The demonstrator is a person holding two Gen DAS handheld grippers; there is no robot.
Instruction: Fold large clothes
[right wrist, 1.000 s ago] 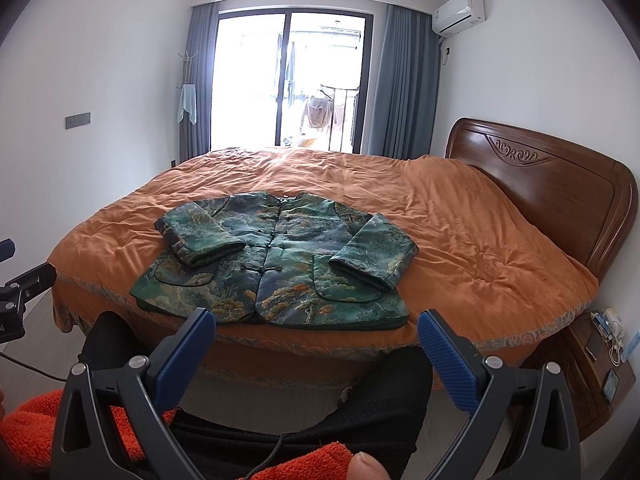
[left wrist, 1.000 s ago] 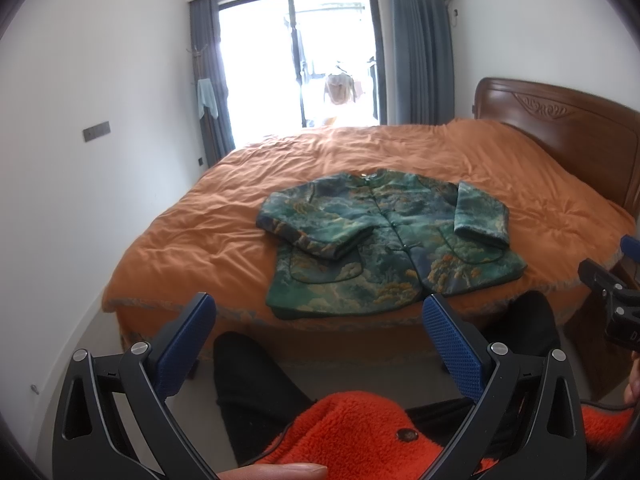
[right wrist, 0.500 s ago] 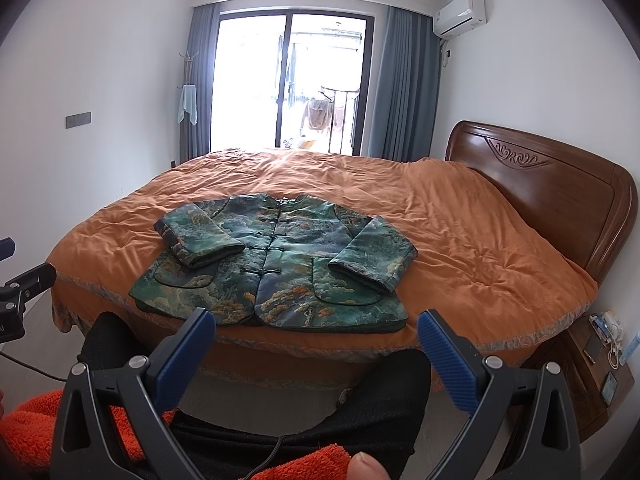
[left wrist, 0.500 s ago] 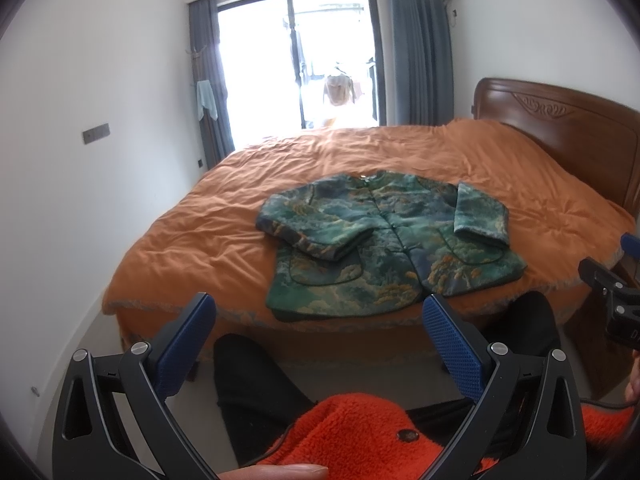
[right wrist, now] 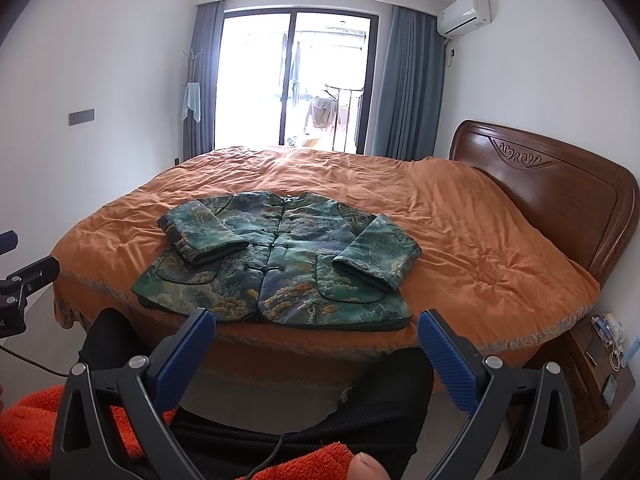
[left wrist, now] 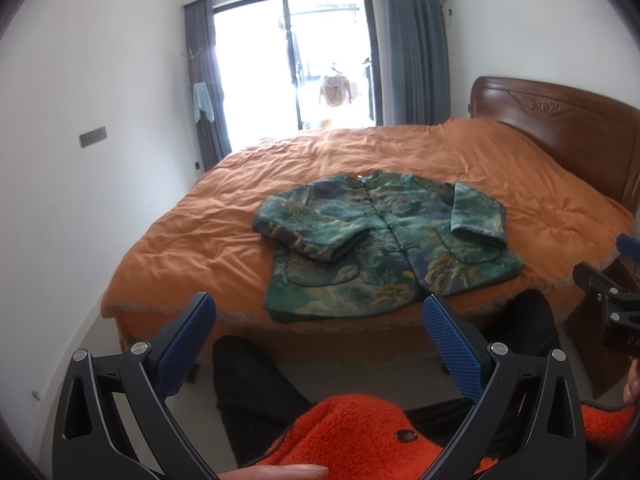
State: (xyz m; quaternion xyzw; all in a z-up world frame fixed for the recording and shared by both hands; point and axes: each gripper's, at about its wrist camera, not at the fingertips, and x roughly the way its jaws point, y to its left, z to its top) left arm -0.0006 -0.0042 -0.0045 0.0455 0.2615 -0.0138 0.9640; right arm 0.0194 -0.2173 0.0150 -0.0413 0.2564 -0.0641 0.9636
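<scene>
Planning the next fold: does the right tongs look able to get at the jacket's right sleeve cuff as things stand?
Probably yes. The right tongs are open and empty, and the cuff lies exposed on the jacket near the bed edge, nothing between.

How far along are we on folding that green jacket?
Done: the green jacket lies flat and buttoned on the bed, both sleeves folded across its front. In hand: nothing; left claw and right claw are open, short of the bed. Left: folding the body.
</scene>
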